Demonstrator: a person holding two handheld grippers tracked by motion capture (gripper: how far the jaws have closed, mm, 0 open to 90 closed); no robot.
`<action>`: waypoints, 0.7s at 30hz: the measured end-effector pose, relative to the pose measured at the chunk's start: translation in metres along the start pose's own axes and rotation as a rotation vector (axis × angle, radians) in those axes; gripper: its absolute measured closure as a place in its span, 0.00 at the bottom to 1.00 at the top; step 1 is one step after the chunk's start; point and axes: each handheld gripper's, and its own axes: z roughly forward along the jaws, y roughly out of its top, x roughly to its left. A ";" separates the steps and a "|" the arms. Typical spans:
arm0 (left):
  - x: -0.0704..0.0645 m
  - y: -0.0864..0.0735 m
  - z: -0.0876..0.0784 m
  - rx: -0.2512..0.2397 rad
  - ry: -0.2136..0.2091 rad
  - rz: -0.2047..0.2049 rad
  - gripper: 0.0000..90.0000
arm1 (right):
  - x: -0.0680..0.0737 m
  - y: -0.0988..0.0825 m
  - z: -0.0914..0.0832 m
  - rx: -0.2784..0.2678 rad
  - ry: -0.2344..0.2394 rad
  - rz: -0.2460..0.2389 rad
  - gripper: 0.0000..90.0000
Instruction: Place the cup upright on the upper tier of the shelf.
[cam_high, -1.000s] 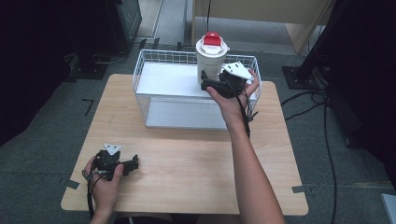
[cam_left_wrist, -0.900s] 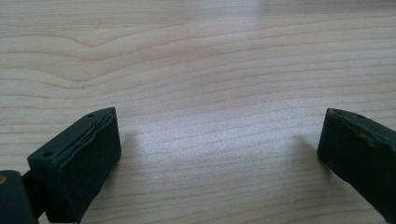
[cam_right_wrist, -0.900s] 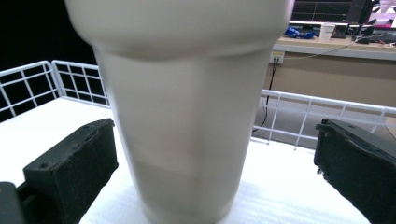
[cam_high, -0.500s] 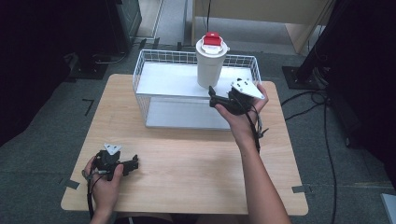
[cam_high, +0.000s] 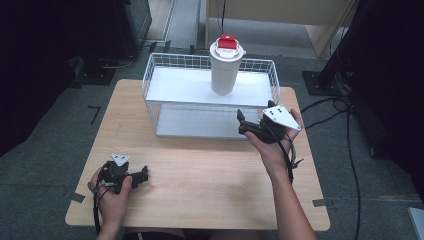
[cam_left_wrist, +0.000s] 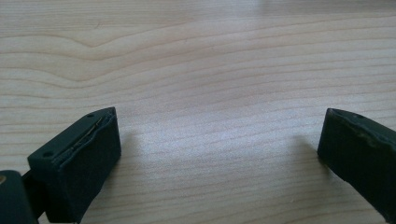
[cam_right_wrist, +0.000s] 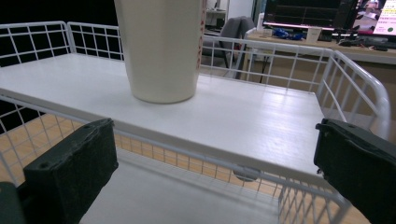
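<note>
Since the earlier frames the right gripper (cam_high: 243, 123) has let go of the cup (cam_high: 226, 67) and drawn back toward the lower right of the high view, out past the front of the rack (cam_high: 159, 86), while the left gripper (cam_high: 141, 175) has not shifted from its spot on the table (cam_high: 210, 175) at the lower left. In the right gripper view the jaws stand wide apart with nothing between them, and the cup (cam_right_wrist: 161, 46) rises upright at the upper middle, its base flat on the white upper shelf (cam_right_wrist: 261, 116) of the rack. In the left gripper view the jaws are likewise spread over bare wood (cam_left_wrist: 210, 70), holding nothing. In the high view the cup stands toward the back of the shelf, at the upper middle of the frame, capped by a white lid with a red tab (cam_high: 227, 41). I judge it a stiff plastic tumbler, smooth and somewhat slippery; whether it holds liquid cannot be told, so its weight is uncertain. Tall and narrower at the base, it would tip easily if knocked near the top. The safest hold seems to be across the body at mid-height, jaws square to the wall, keeping off the lid, which may pop loose.
</note>
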 end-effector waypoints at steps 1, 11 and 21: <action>0.000 0.000 0.000 0.001 0.000 0.001 0.00 | -0.003 -0.004 -0.006 0.000 -0.006 -0.003 0.00; 0.000 0.000 0.000 0.002 0.000 0.002 0.00 | -0.020 -0.028 -0.032 0.018 -0.040 0.026 0.00; 0.000 0.000 0.000 0.002 0.000 0.002 0.00 | -0.040 -0.051 -0.055 0.034 -0.088 0.053 0.00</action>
